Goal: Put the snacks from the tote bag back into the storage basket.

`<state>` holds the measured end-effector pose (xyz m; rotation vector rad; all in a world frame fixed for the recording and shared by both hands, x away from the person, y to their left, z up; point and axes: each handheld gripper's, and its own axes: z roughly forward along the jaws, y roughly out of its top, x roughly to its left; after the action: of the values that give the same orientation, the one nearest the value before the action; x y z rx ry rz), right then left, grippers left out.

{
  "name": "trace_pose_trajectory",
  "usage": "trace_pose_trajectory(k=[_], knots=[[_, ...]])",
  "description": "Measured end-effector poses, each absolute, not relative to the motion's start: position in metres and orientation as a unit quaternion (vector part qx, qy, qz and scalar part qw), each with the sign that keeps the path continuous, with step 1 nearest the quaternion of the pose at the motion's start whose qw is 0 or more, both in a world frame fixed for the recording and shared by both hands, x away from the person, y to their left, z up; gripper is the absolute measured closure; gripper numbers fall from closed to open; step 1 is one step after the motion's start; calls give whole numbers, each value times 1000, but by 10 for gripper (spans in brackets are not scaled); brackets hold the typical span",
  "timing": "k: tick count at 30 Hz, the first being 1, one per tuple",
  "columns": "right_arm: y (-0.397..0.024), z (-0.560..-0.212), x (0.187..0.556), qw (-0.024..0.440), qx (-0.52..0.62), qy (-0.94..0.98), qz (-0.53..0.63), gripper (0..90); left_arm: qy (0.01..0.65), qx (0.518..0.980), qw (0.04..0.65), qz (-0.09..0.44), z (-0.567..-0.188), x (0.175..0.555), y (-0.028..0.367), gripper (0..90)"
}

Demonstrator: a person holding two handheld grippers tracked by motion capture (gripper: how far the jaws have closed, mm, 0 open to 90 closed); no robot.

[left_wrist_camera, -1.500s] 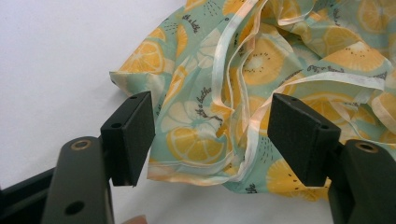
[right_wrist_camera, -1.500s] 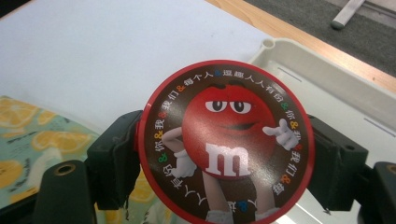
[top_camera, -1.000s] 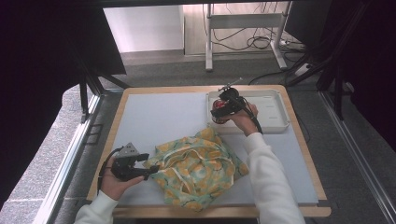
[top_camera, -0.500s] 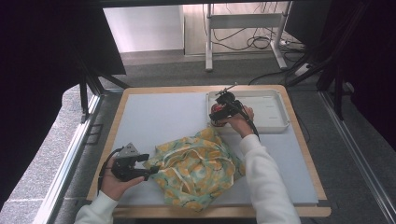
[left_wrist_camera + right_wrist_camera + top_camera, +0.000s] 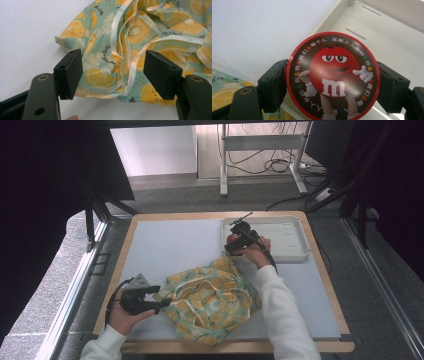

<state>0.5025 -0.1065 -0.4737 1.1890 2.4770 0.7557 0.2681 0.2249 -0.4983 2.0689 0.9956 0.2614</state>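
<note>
A drawstring cloth bag (image 5: 210, 302) printed with orange slices on green lies crumpled at the table's front middle. My left gripper (image 5: 157, 297) stands open at the bag's left edge. In the left gripper view its jaws straddle the cloth (image 5: 155, 27) and its white ribbon cords (image 5: 132, 67) without pinching them. My right gripper (image 5: 231, 245) is shut on a round red tin (image 5: 230, 240) just beyond the bag, at the white tray's near left corner. In the right gripper view the tin's lid (image 5: 332, 75) bears a red candy character and ringed writing, and the right gripper (image 5: 332, 85) clamps it by its sides.
The white tray (image 5: 287, 237) sits at the back right of the pale mat, and its floor (image 5: 392, 45) looks bare. The mat's left and back left hold nothing. A wooden rim (image 5: 330, 270) borders the table.
My right gripper has drifted a little left and nearer with the tin, from above the tray's corner toward the bag. The left gripper has stayed put.
</note>
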Motion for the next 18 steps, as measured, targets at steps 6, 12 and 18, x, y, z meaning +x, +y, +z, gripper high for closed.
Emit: trace_pose_trajectory(k=[6,12,18], knots=[[-108,-469,501,137,428,846,288,153,397,817,405,103,-498,268,225,316],[-112,-456,492,150,432,833,312,114,397,816,409,102,-496,269,225,316],[-118,-438,472,162,412,829,342,143,397,817,406,104,-496,270,224,316]])
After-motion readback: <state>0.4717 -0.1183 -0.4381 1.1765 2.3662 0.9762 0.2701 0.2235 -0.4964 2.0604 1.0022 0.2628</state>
